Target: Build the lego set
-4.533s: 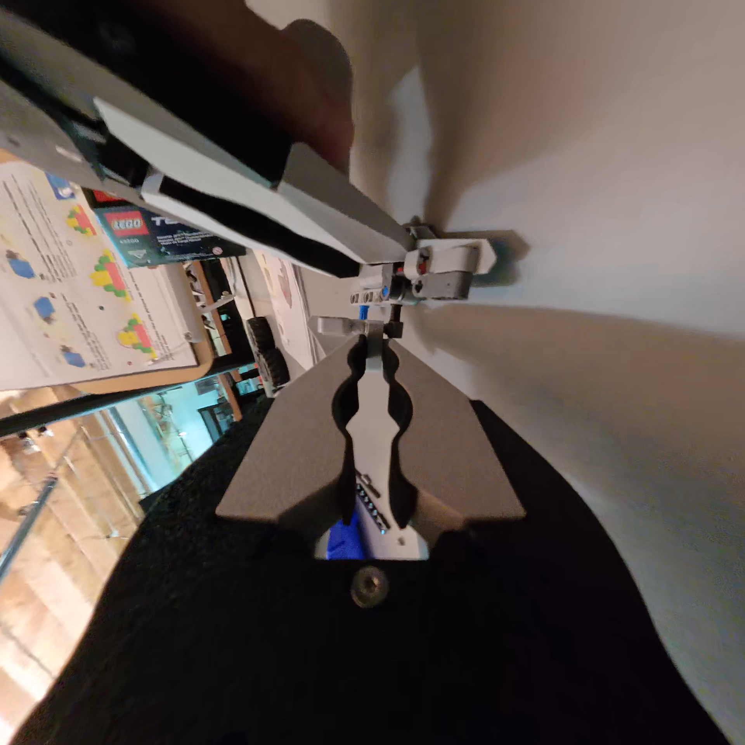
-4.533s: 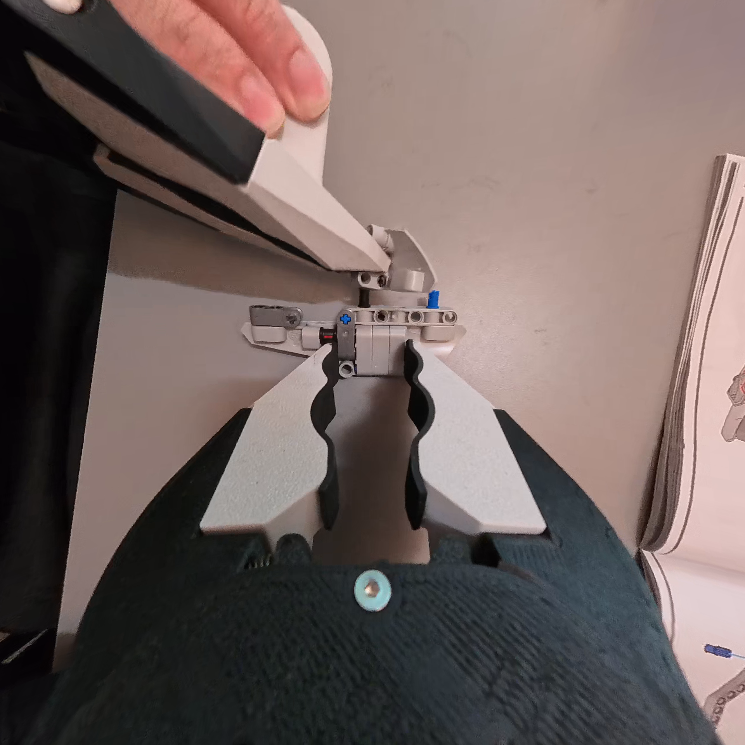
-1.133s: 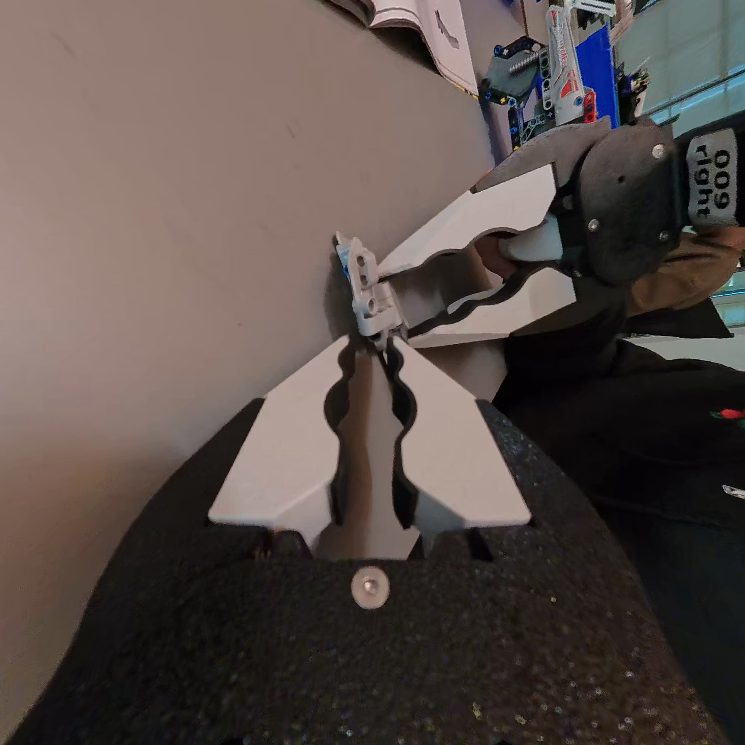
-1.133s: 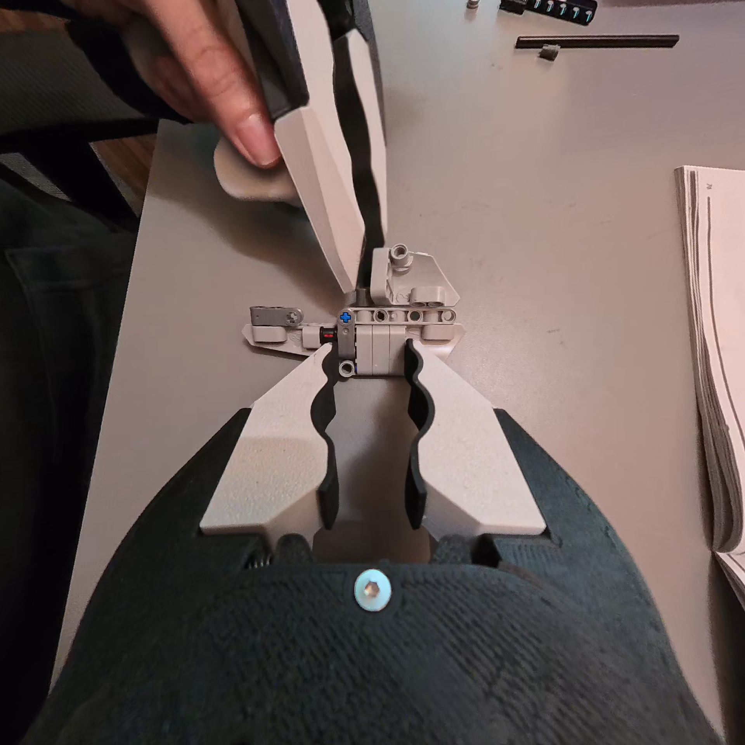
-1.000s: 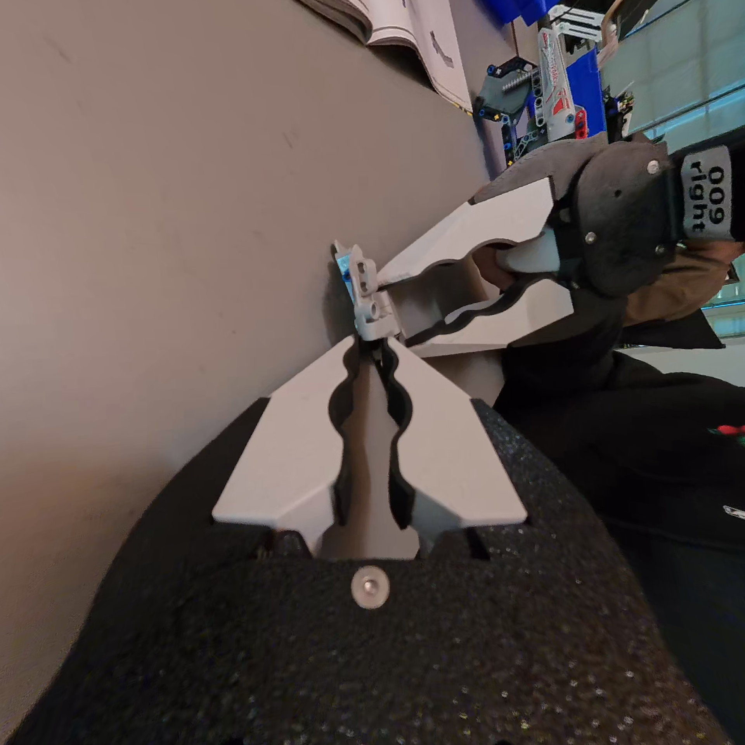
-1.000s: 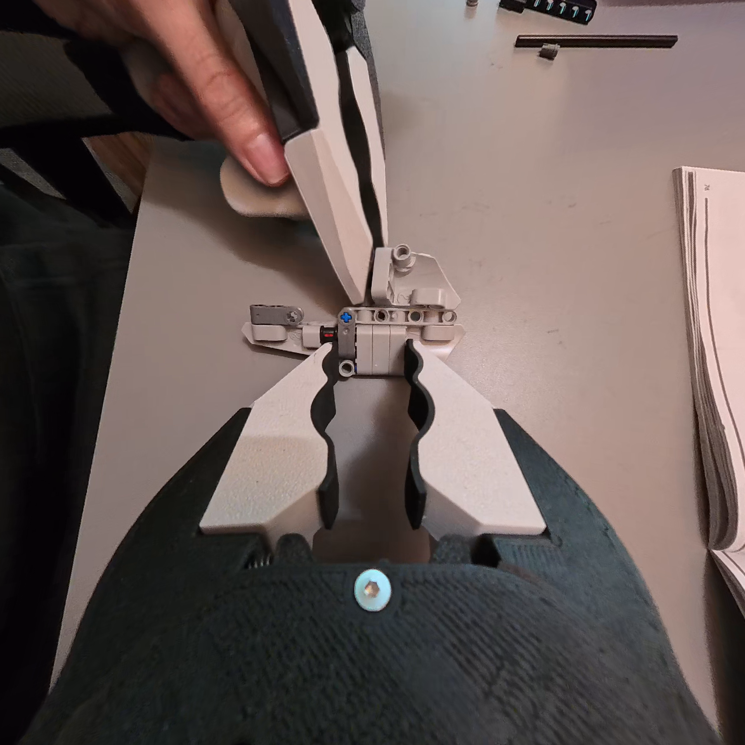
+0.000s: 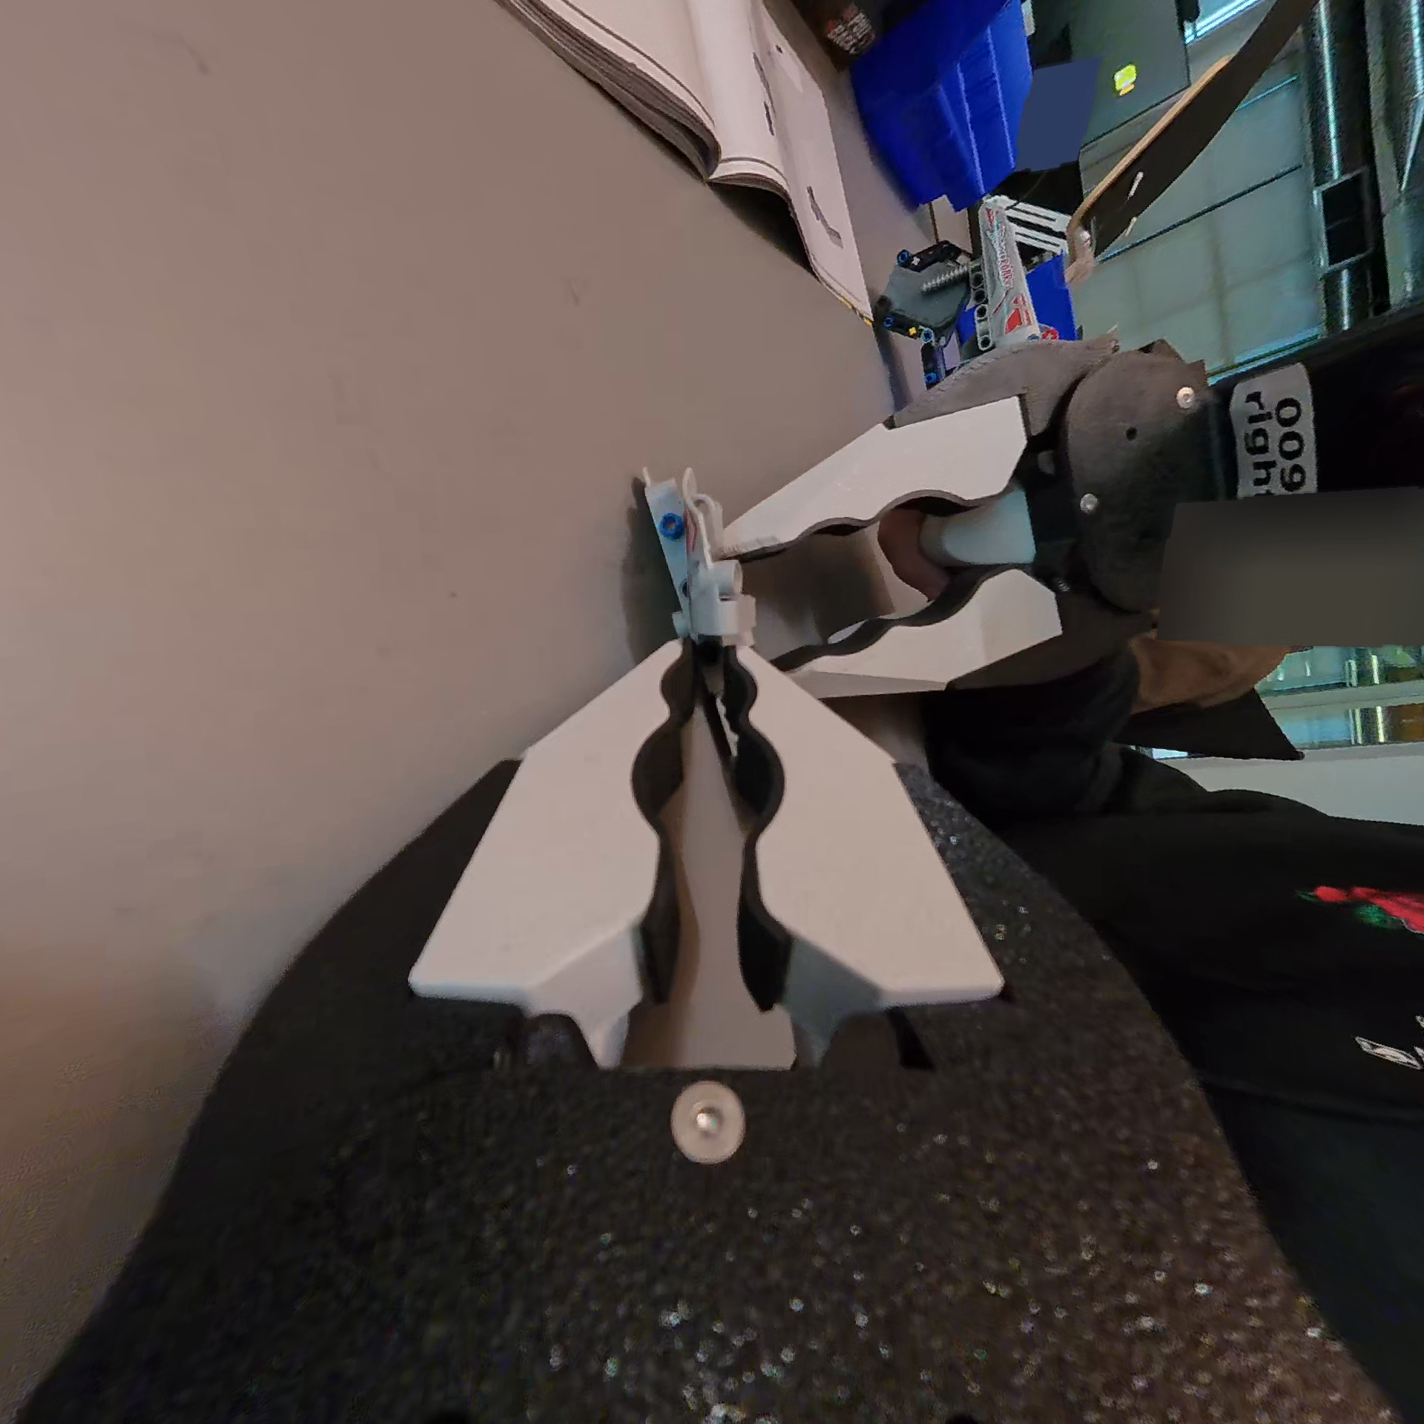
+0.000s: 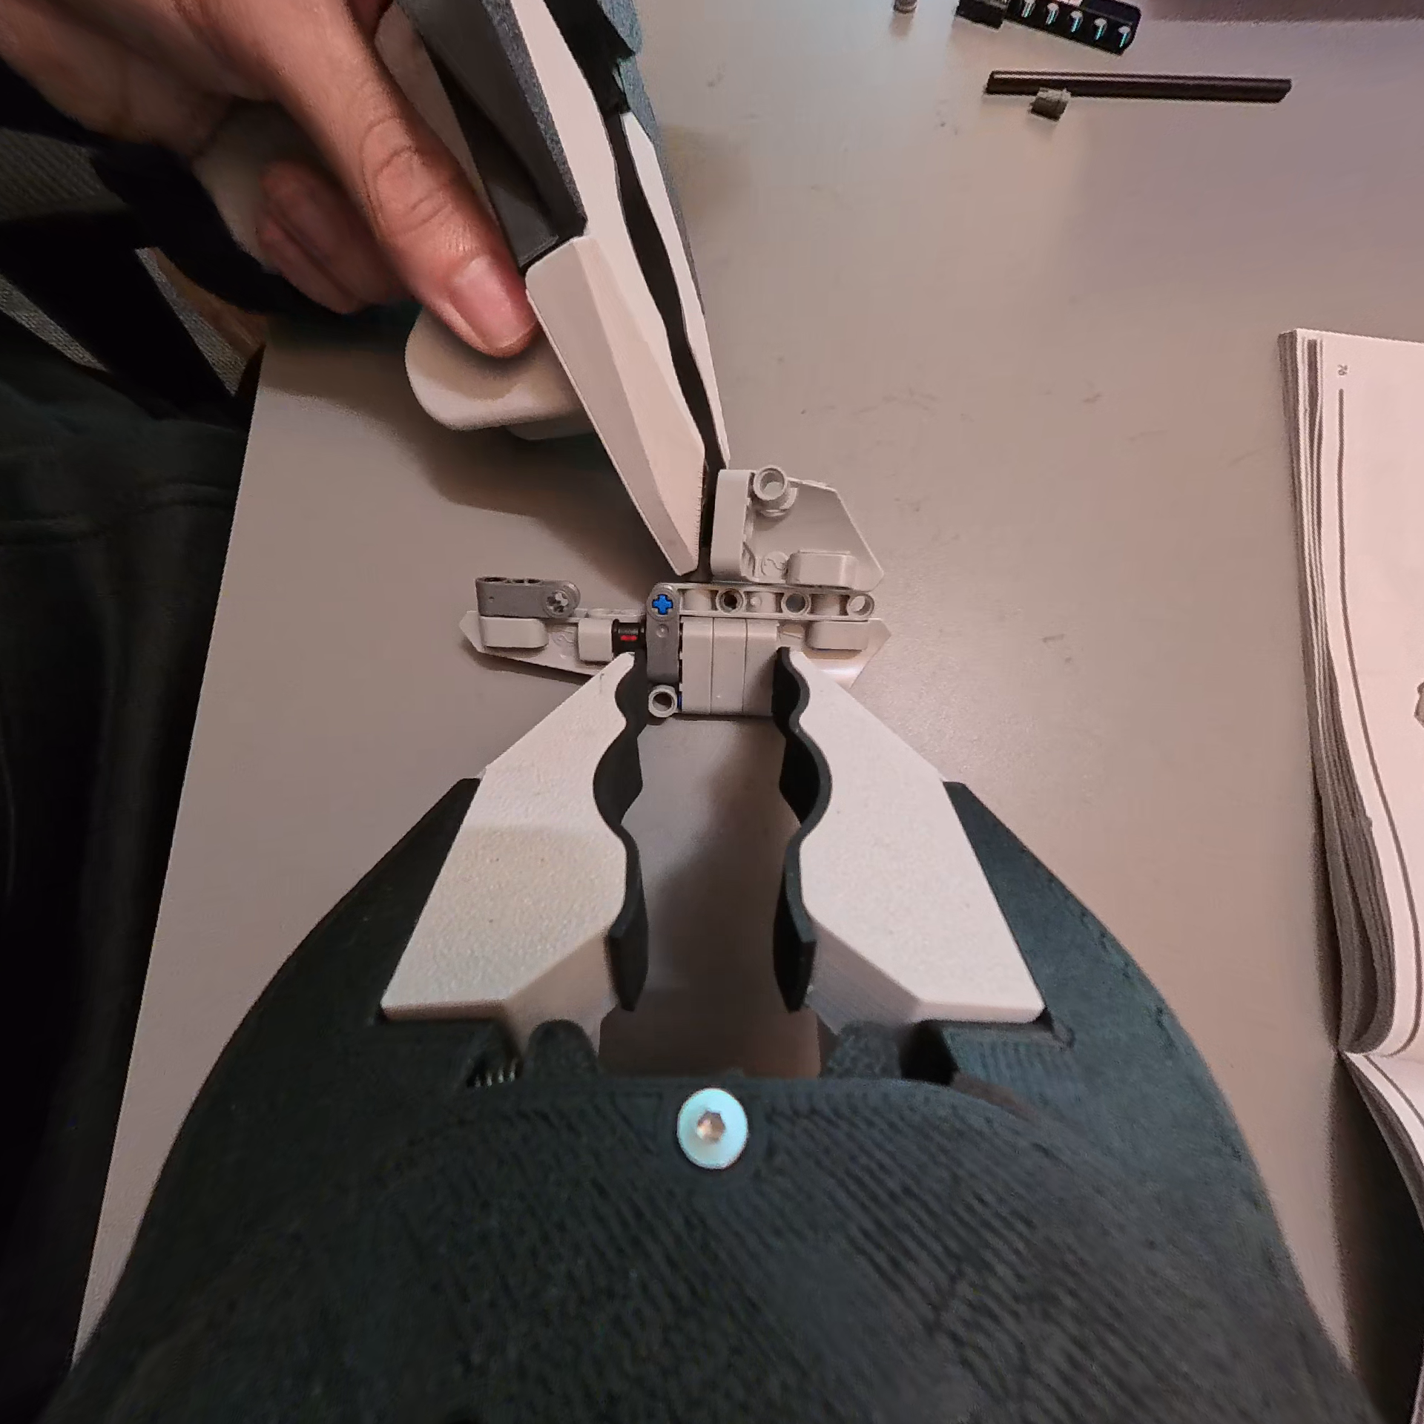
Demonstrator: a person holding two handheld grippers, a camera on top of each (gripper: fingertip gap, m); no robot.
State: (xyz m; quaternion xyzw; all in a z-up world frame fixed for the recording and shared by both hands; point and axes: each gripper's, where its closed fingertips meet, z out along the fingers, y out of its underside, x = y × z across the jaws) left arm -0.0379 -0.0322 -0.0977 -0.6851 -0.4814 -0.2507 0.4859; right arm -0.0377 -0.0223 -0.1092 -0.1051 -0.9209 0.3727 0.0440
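The right gripper has its two pale fingers closed partway around the grey block at the near side of the lego assembly, the black wavy pads touching the block on both sides. The assembly is a small grey build lying on the grey table: a holed beam runs across its top with a blue cross-shaped pin end at the left, a short dark grey lever sticks out farther left, and an angled light grey panel stands on its far side.

The left gripper comes down from the upper left of the right wrist view, held by a hand whose thumb rests on its side. Its fingers are drawn almost together, and the tips sit against the left edge of that angled panel. In the left wrist view the left gripper pinches something thin and dark at the base of the panel; what exactly it clamps is too small to tell.

The right gripper's body carries a white label with printed characters in the left wrist view.

Farther off, an open instruction booklet lies to the right, well apart from the build. At the far edge lie a black rod and a black beam. Beyond the table stand blue bins and a partly built model.
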